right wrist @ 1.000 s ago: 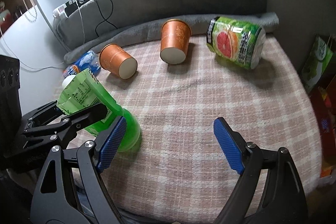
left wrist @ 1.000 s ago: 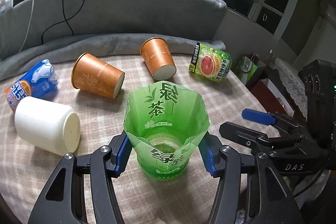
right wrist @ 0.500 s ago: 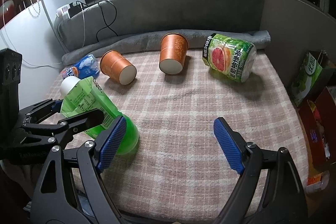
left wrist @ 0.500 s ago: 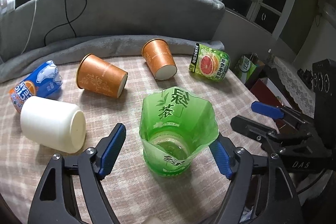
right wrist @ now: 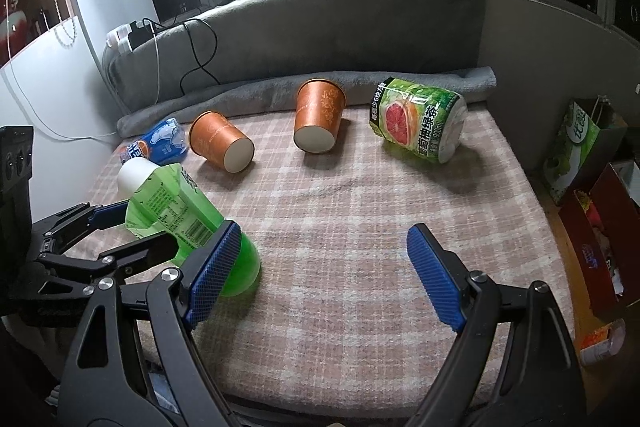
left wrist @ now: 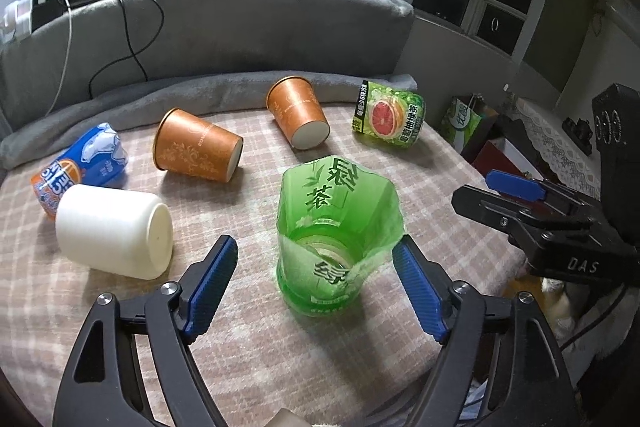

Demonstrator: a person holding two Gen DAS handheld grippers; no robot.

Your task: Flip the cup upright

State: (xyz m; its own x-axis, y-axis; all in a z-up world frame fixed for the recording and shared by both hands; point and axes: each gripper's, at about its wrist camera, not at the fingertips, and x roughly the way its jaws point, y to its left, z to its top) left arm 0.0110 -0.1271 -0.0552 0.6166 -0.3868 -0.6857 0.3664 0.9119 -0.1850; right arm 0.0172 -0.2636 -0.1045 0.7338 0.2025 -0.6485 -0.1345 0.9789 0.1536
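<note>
A green cut-bottle cup (left wrist: pixel 336 239) with tea lettering stands upright on the checked cloth, mouth up. My left gripper (left wrist: pixel 316 281) is open, its blue pads on either side of the cup and apart from it. The cup also shows in the right wrist view (right wrist: pixel 188 223), at the left between the left gripper's fingers. My right gripper (right wrist: pixel 320 275) is open and empty over bare cloth, to the right of the cup; in the left wrist view it shows at the right edge (left wrist: pixel 516 187).
Lying on their sides on the cloth (right wrist: pixel 360 219): a white cup (left wrist: pixel 114 231), two orange paper cups (left wrist: pixel 196 151) (left wrist: pixel 298 111), a blue-orange cup (left wrist: pixel 80 167) and a grapefruit-label cup (left wrist: pixel 388 119). A grey cushion (left wrist: pixel 240 27) lines the back. Boxes (right wrist: pixel 600 187) stand beyond the right edge.
My left gripper opened and let go of the green cup, then drew back a little. The cup stays standing upright. My right gripper lifted and pulled back slightly.
</note>
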